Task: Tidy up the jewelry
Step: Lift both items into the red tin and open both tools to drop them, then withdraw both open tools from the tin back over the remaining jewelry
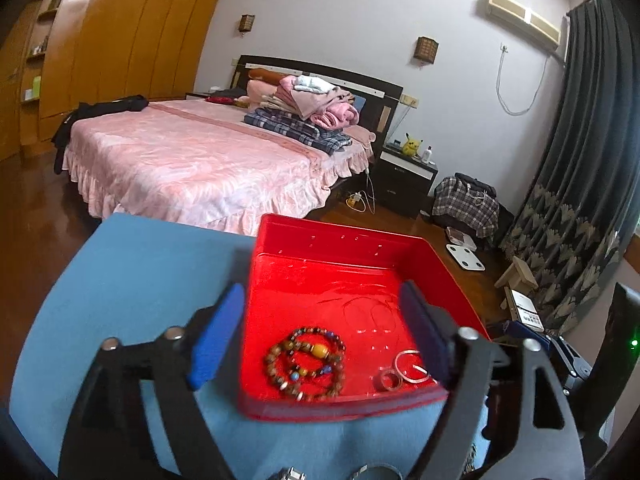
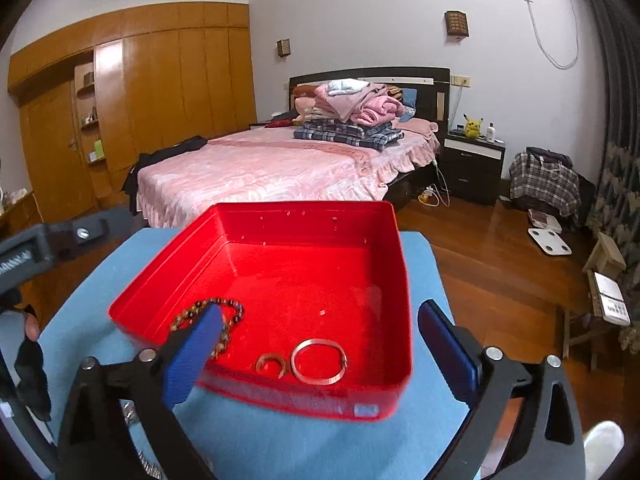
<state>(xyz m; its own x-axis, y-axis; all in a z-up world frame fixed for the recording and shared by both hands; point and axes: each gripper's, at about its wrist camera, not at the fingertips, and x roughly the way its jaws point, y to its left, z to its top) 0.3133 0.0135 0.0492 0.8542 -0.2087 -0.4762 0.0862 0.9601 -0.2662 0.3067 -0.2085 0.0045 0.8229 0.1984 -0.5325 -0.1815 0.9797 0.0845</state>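
Both pairs of fingers stand apart and empty over the red tray [image 1: 280,240]. The bead bracelets [image 1: 306,362] lie between the left gripper [image 1: 320,336] fingers; the silver bangle [image 2: 319,361] lies between the right gripper [image 2: 320,354] fingers.

Red tray [image 1: 280,408] holds beaded bracelets [image 1: 305,364] — gripper [image 1: 322,336] open.

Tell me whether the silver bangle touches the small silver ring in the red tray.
Apart. The right wrist view shows red tray floor between the thin silver bangle and the small silver ring.
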